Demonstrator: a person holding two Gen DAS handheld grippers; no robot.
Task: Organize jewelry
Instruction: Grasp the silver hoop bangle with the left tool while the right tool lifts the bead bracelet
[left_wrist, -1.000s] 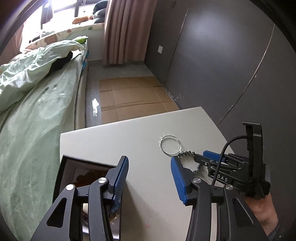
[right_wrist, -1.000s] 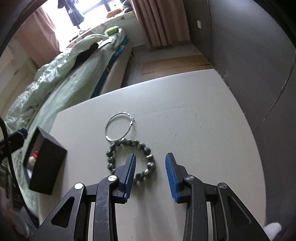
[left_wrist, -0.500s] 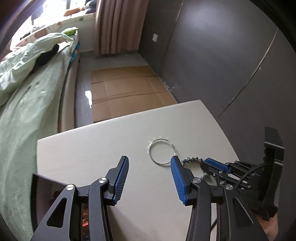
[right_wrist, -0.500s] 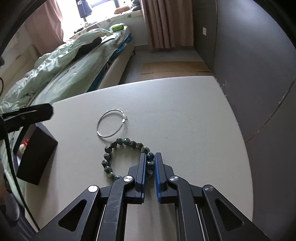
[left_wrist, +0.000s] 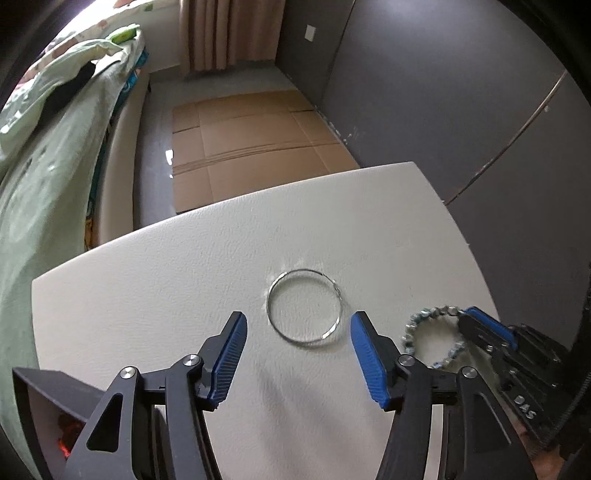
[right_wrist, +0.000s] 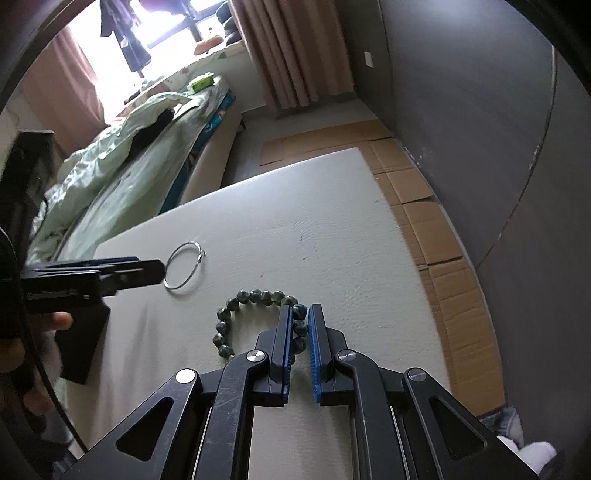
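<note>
Now our right fingers (right_wrist: 302, 325) have closed on the dark green beaded bracelet (right_wrist: 236, 306); left fingers (left_wrist: 295, 341) wide, thin silver bangle (left_wrist: 304, 308) just ahead between them.

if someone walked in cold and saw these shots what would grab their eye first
Most striking are the right tongs, shut on a bracelet of dark green stone beads that lies near the middle of the white table. Just to its left lies a thin silver wire bangle, with the left tongs wide open right before it. At the table's left edge sits an open black jewelry box.
</note>
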